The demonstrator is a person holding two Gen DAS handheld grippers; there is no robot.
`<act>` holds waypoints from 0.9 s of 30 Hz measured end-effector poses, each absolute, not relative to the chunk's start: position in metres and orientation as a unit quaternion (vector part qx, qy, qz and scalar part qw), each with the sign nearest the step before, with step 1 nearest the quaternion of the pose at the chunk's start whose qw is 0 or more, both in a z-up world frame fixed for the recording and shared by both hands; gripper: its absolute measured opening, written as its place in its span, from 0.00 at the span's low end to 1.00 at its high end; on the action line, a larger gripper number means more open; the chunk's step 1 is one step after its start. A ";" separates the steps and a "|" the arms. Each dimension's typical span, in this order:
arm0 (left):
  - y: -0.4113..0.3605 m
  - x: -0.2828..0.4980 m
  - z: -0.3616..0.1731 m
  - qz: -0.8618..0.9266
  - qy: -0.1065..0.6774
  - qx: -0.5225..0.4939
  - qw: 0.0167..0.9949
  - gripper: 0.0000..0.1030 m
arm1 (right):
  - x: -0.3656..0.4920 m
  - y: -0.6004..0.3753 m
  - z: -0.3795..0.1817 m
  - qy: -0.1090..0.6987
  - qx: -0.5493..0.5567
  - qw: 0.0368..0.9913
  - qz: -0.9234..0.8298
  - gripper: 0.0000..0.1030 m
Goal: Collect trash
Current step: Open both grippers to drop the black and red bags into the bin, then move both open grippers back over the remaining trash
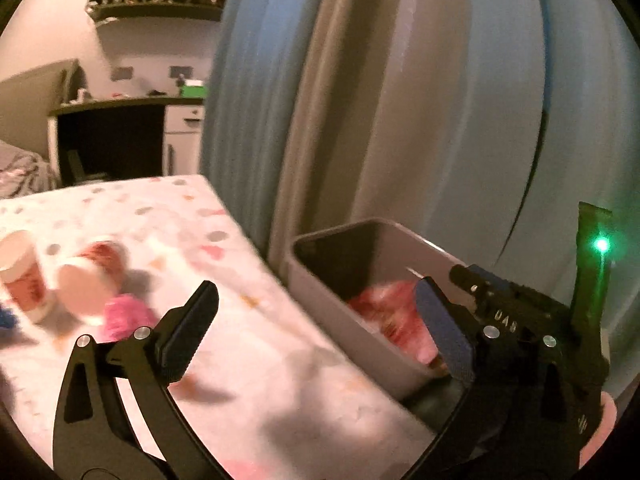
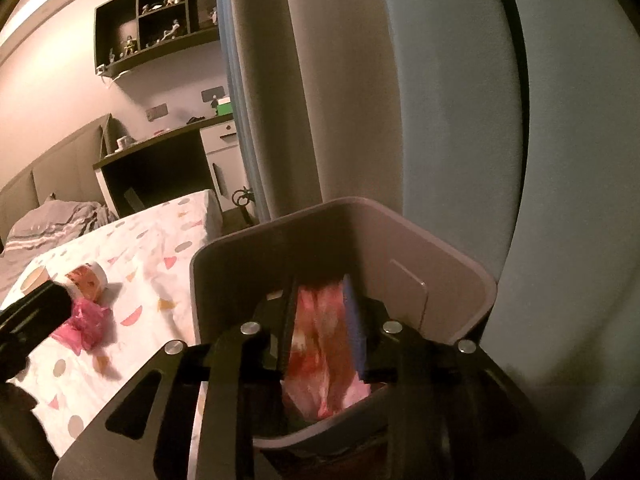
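Dim bedroom: blue and grey curtains (image 2: 260,80) behind, dark wall shelves (image 2: 160,20) up high, a bed (image 1: 280,360) under a white sheet dotted with coloured shapes. Pushed against the bed's side, one grey bin (image 1: 340,232), open-topped.

Inside the bin, one pink-red plastic wrapper (image 2: 320,344), sitting between the narrowly parted jaws of the right gripper (image 2: 320,292); loose between the pads by the look of it, not pinched. Above the bed's edge next to the bin, the left gripper (image 1: 316,286), spread wide, holding nothing.

Out on the sheet, well apart from the bin, two paper cups: an upright cup (image 1: 24,276) and a tipped cup (image 1: 88,280) lying mouth toward the camera. Also one crumpled pink bag (image 1: 124,316), touching the tipped cup or just beside it (too blurred to say which).

Likely handling: all featherweight. Cups thin-walled, easily crushed, prone to roll when lying down; best pinched across the rim wall, one pad inside and one outside, with a modest squeeze. Pink bag soft, slick and springy; best taken at the thickest bunch of the crumple, closing fully, given the risk of slipping off a stray fold. Nothing fragile, nothing to spill as far as can be seen.
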State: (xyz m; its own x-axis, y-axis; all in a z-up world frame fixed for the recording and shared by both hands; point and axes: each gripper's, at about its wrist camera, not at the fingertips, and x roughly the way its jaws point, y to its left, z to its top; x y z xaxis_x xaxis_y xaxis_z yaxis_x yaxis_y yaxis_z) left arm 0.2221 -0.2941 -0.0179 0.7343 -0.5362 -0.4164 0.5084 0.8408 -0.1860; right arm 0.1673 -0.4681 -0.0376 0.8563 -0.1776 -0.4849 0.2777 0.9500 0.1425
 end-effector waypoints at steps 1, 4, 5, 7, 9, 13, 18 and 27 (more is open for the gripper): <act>-0.286 0.216 -0.015 -0.267 0.228 -0.028 0.936 0.94 | 0.165 -0.466 -0.036 0.238 0.106 0.958 -0.119 0.34; -0.266 0.203 -0.010 -0.242 0.220 -0.030 0.944 0.94 | 0.156 -0.460 -0.030 0.227 0.105 0.961 -0.119 0.45; -0.259 0.199 -0.008 -0.230 0.219 -0.027 0.948 0.94 | 0.153 -0.457 -0.028 0.224 0.102 0.962 -0.120 0.47; -0.248 0.192 -0.008 -0.207 0.218 -0.019 0.954 0.94 | 0.147 -0.451 -0.023 0.219 0.101 0.963 -0.119 0.54; -0.235 0.183 -0.008 -0.181 0.216 -0.010 0.959 0.94 | 0.141 -0.444 -0.019 0.212 0.100 0.965 -0.116 0.61; -0.202 0.170 -0.007 -0.146 0.218 -0.020 0.965 0.94 | 0.127 -0.421 -0.011 0.199 0.098 0.970 -0.098 0.73; -0.148 0.156 -0.011 -0.084 0.219 -0.033 0.971 0.94 | 0.115 -0.379 -0.005 0.195 0.090 0.975 -0.050 0.79; -0.057 0.131 -0.022 -0.013 0.229 -0.060 0.971 0.94 | 0.119 -0.300 -0.012 0.211 0.069 0.975 0.019 0.85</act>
